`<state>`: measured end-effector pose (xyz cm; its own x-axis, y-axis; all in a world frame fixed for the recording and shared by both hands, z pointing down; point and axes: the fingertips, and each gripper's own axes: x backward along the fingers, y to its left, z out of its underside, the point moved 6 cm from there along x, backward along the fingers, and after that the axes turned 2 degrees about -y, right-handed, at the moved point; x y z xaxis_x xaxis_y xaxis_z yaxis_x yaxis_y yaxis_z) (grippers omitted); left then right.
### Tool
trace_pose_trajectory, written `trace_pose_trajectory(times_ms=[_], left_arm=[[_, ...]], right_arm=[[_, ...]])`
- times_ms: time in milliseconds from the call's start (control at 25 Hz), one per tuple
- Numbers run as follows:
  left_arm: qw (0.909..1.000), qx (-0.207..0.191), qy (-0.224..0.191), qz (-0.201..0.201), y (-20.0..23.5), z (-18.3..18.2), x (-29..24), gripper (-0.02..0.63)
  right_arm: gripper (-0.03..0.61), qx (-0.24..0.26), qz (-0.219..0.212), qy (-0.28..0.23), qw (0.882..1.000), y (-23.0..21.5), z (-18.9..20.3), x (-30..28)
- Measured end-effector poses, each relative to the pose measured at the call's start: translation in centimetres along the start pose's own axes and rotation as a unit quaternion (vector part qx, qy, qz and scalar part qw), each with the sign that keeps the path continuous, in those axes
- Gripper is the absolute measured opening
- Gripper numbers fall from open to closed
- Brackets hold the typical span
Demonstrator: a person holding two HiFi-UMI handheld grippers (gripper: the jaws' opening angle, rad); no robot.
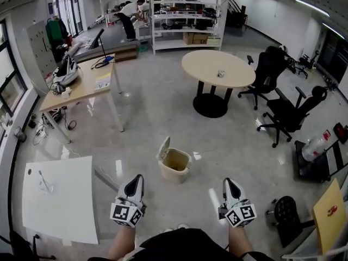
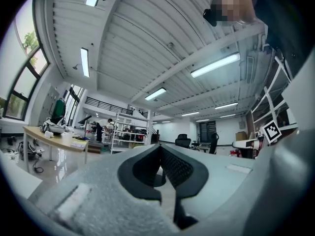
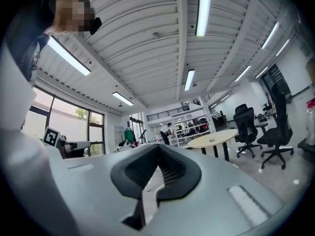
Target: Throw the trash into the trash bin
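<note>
Both tongs empty. Left gripper [image 1: 135,181] has its jaws together with nothing between them, and the right gripper [image 1: 231,185] is the same, tips meeting. Both are held low, just on the near side of the bin [image 1: 175,165], one on each side of it and pointing roughly level out across the room. The bin stands on the floor with its lid tipped up and back, mouth open. No trash is in either grip. The likeliest piece is the small pale lump [image 1: 221,73] on the round table [image 1: 201,64], well beyond the bin and a bit to its right. It is too small to say what it is. A thin item [image 1: 43,181] lies on the white table [image 1: 65,205], left of the bin and nearer, and it can't be identified either. Judgement: the lump looks crumpled, so it is probably light and soft, will give under the pads, and is not fragile. Pinch it across the middle with one gripper, jaws opened first. Too light a squeeze could let it slip out on the way back. With the mouth open, the drop needs no lid work.
</note>
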<state>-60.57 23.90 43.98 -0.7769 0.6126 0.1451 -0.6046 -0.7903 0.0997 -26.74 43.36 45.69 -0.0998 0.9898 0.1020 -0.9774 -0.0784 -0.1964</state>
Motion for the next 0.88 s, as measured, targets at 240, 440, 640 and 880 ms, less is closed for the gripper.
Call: trace_pose_trajectory(times_ms=[240,440,640,880], left_arm=[[0.9971,0.018,0.005,0.073,-1.9,0.6,-1.7,0.005],[0.991,0.032,0.019,0.128,-3.7,2.3,-2.0,0.005],[0.9843,0.035,0.03,0.17,-6.5,2.7,-2.6,0.005],[0.9786,0.032,0.021,0.202,-12.5,1.7,-4.7,0.005]], right_arm=[[0.005,0.026,0.085,-0.013,0.996,0.2,-1.2,6.1],[0.005,0.018,0.171,-0.014,0.985,0.5,-0.6,12.9],[0.005,0.015,0.226,-0.03,0.973,-0.5,-1.3,17.5],[0.005,0.026,0.25,-0.055,0.966,-3.7,-3.7,21.7]])
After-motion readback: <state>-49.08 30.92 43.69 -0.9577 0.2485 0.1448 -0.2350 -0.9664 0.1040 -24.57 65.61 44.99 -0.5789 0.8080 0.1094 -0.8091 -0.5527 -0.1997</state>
